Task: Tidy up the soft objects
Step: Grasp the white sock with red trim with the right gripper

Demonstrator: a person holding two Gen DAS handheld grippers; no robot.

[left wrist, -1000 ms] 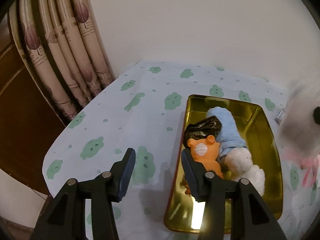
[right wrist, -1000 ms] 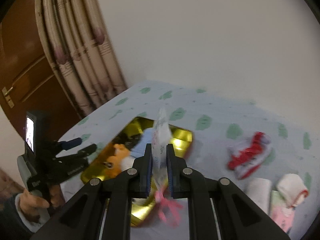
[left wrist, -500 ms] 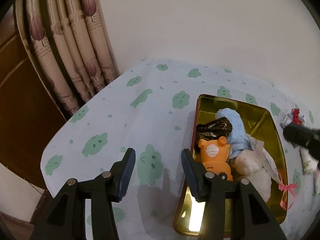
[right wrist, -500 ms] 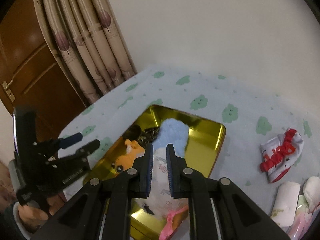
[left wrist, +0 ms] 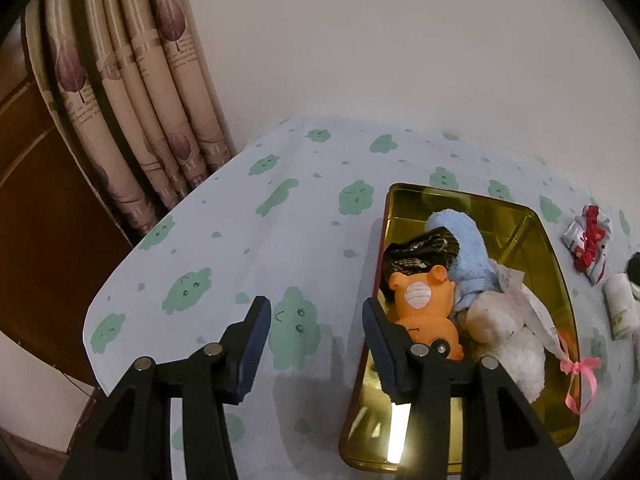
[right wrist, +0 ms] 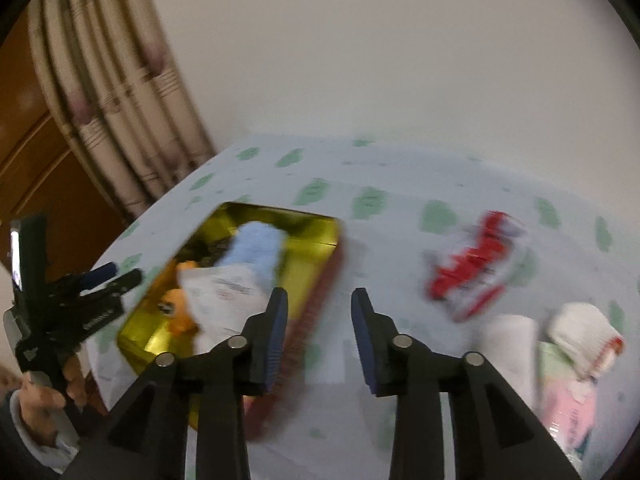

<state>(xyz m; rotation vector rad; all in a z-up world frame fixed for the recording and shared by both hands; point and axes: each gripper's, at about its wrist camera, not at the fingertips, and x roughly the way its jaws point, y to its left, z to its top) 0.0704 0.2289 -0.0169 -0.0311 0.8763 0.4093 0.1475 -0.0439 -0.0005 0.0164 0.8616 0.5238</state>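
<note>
Two grippers, both empty: your left gripper [left wrist: 316,322] hangs wide beside gold tin [left wrist: 554,258] w/ orange bear [left wrist: 424,300]; right gripper [right wrist: 319,310] opening over tablecloth [right wrist: 400,184].

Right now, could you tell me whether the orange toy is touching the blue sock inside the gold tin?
Touching. The left wrist view shows the orange toy pressed against the blue sock in the gold tin, with no gap between them.

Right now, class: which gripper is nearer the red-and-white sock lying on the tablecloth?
Right. The right gripper, jaws opening and empty, sits just beside the red-and-white sock. The left gripper hangs beyond the gold tin, across it from the sock.
</note>
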